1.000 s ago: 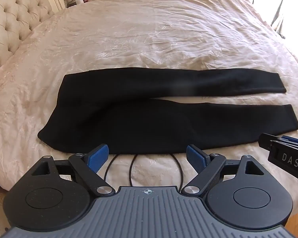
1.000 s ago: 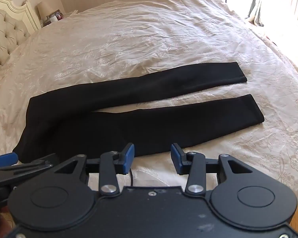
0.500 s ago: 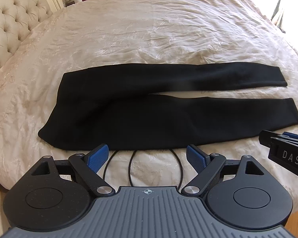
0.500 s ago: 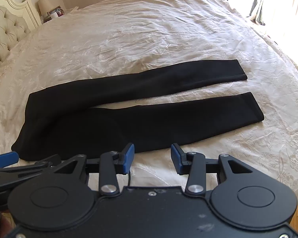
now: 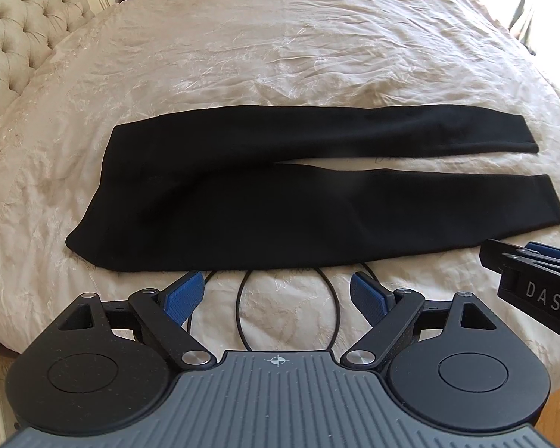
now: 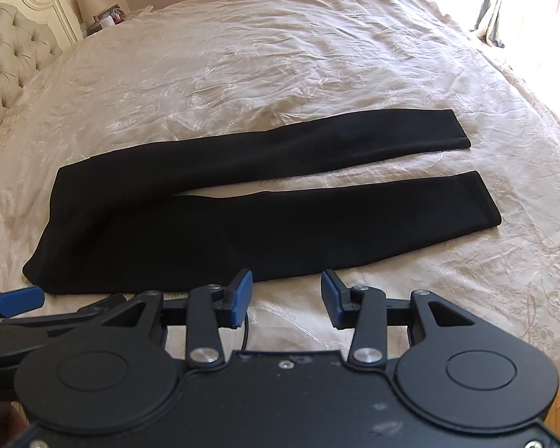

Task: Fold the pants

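Observation:
Black pants [image 5: 220, 201] lie flat on the cream bedspread, waist at the left, both legs stretched to the right with a narrow gap between them. They show the same way in the right wrist view [image 6: 212, 205]. My left gripper [image 5: 278, 293] is open and empty, just short of the near edge of the pants. My right gripper [image 6: 285, 295] is open and empty, near the lower leg's near edge. The right gripper's side also shows in the left wrist view [image 5: 530, 280].
The bedspread [image 5: 280, 56] stretches far beyond the pants. A tufted headboard [image 5: 15, 30] stands at the left, with a nightstand and lamp [image 6: 93, 7] behind it. Black cables [image 5: 287, 310] loop on the bed under my left gripper. The bed's right edge drops off near a bright window.
Both grippers have pulled back and risen slightly, so the pants sit a little farther away in both views. The pants have not moved. Both grippers stay open.

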`<move>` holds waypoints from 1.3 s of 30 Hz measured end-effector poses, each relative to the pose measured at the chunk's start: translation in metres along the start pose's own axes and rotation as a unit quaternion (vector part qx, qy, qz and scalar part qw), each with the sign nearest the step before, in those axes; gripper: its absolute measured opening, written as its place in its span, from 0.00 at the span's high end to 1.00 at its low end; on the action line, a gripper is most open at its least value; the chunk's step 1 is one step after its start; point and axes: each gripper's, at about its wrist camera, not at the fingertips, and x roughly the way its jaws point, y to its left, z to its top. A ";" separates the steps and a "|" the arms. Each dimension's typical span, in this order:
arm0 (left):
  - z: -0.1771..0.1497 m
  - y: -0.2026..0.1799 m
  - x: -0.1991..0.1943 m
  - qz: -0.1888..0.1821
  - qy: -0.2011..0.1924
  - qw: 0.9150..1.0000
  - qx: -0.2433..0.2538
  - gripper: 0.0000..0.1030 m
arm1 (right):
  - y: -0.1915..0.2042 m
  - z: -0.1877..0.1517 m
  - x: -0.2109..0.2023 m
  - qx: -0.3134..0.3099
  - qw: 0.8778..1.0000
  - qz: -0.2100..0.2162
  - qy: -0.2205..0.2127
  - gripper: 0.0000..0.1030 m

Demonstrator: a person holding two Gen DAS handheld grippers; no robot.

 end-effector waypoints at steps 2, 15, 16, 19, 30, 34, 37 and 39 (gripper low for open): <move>0.000 0.001 0.000 -0.001 0.002 1.000 -0.001 0.17 | -0.002 0.003 0.000 -0.003 1.000 0.001 0.003 0.58; 0.000 0.002 0.003 -0.004 0.012 1.000 -0.008 0.17 | -0.006 0.011 0.003 -0.020 1.000 0.006 0.011 0.58; -0.001 0.002 0.003 -0.003 0.012 1.000 -0.007 0.17 | -0.007 0.012 0.003 -0.021 1.000 0.007 0.011 0.58; -0.001 0.002 0.005 -0.004 0.013 1.000 -0.008 0.17 | -0.009 0.013 0.003 -0.025 1.000 0.008 0.012 0.58; -0.001 0.003 0.008 -0.004 0.021 1.000 -0.013 0.17 | -0.009 0.013 0.004 -0.030 0.999 0.011 0.011 0.58; -0.002 0.003 0.009 -0.004 0.024 1.000 -0.013 0.17 | -0.010 0.014 0.005 -0.031 0.999 0.013 0.014 0.58; -0.002 0.002 0.009 -0.004 0.025 1.000 -0.012 0.17 | -0.011 0.015 0.005 -0.031 0.999 0.014 0.014 0.58; -0.002 0.002 0.009 -0.004 0.025 1.000 -0.013 0.17 | -0.012 0.016 0.005 -0.031 0.999 0.015 0.013 0.58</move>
